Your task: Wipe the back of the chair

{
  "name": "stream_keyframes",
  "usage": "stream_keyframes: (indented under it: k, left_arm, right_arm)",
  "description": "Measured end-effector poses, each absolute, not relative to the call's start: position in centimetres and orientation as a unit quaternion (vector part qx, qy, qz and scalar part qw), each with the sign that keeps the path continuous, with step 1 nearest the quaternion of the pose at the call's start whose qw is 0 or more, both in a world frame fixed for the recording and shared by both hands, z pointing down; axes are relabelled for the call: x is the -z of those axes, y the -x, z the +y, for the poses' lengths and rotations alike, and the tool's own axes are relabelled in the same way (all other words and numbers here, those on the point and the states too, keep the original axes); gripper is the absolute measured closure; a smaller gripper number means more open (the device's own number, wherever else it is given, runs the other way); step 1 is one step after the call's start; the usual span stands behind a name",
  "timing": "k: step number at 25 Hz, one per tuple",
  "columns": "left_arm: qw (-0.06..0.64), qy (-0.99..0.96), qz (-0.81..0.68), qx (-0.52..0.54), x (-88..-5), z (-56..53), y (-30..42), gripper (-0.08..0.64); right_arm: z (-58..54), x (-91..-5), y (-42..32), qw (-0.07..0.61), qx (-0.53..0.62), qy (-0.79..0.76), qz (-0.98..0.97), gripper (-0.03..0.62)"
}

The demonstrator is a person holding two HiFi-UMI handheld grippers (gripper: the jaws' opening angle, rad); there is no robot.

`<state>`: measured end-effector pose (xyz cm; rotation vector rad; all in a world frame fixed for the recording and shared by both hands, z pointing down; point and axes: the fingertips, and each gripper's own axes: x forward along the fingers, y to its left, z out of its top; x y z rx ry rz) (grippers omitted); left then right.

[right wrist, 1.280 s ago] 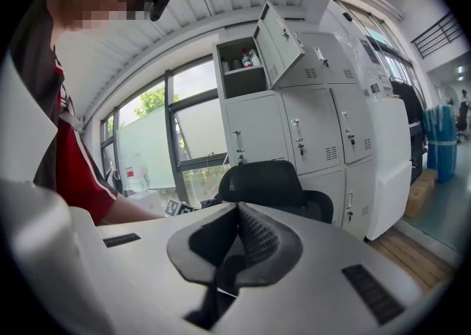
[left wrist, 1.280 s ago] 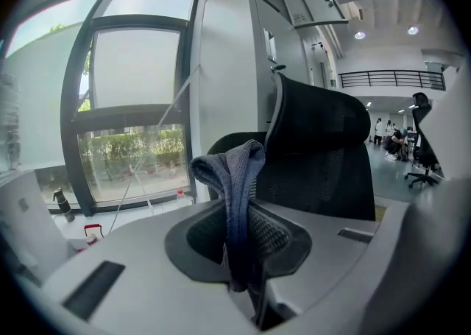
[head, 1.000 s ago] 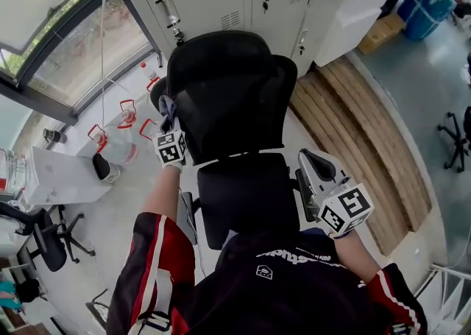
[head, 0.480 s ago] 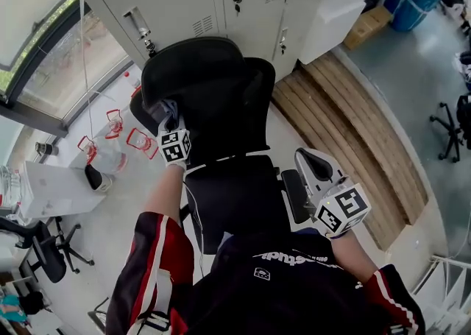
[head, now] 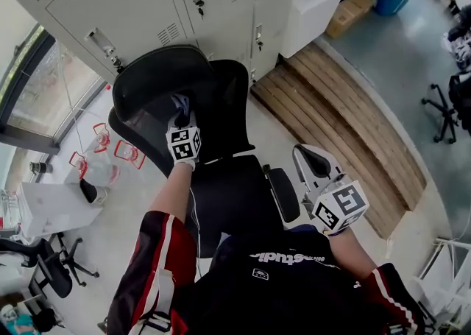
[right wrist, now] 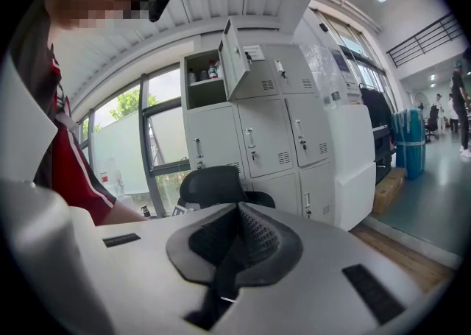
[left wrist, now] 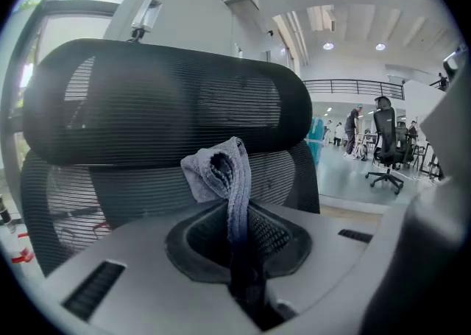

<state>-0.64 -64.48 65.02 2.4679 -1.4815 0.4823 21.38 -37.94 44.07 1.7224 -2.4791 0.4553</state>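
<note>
Your left gripper [left wrist: 235,217] has its fingers pinched tight on a grey cloth [left wrist: 219,170], which stands up out of them in a crumpled tuft. In the head view the cloth [head: 180,107] sits at the upper middle of the black mesh backrest [head: 224,109] of the office chair [head: 213,142], just below the headrest [head: 158,76]. That puts it at 12 o'clock from the gripper's marker cube. The left gripper view shows the headrest [left wrist: 162,98] filling the frame above the cloth and the backrest mesh [left wrist: 88,197] behind it. The cloth looks to be at the mesh, but you can't confirm contact from here.

Your right gripper [right wrist: 237,212] is idle. Its fingers are closed together with nothing between them, and it hangs at about 4 o'clock from the seat [head: 228,201], well apart from the backrest. It faces the grey lockers [right wrist: 283,131].

As for progress, you appear to be mid-wipe near the top centre. The mesh shows no damp streak or dust line, so the pictures don't say which parts are done. By the cloth's position alone, the flank toward 3 o'clock, the lower backrest toward 6 o'clock and the edge at 9 o'clock may need passes. The rear face, toward the lockers [head: 147,2], is hidden from you.
</note>
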Motion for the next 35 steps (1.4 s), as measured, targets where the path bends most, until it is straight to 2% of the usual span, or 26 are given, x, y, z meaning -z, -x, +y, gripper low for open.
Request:
stream_keyframes:
  k: [15, 22, 28, 35]
  left_arm:
    - [0.105, -0.896, -0.402, -0.154, -65.0, -63.4, -18.9, 0.503]
    - [0.100, -0.917, -0.357, -0.146, -63.5, -60.6, -24.1, 0.503]
    - [0.082, -0.919, -0.355, -0.149, -61.9, -57.8, -21.9, 0.503]
    - [0.082, -0.899, -0.405, -0.148, -60.6, -56.2, -10.7, 0.503]
  right_arm:
    - [-34.7, -45.5, -30.5, 0.038, -0.164, -0.616, -0.770, 0.577]
    - [-33.3, -45.2, -32.7, 0.024, -0.165, -0.631, -0.758, 0.577]
    - [-32.6, -43.8, -30.6, 0.009, -0.157, -0.618, -0.770, 0.577]
    - [-32.5, -42.9, -22.8, 0.010, -0.154, -0.581, -0.799, 0.577]
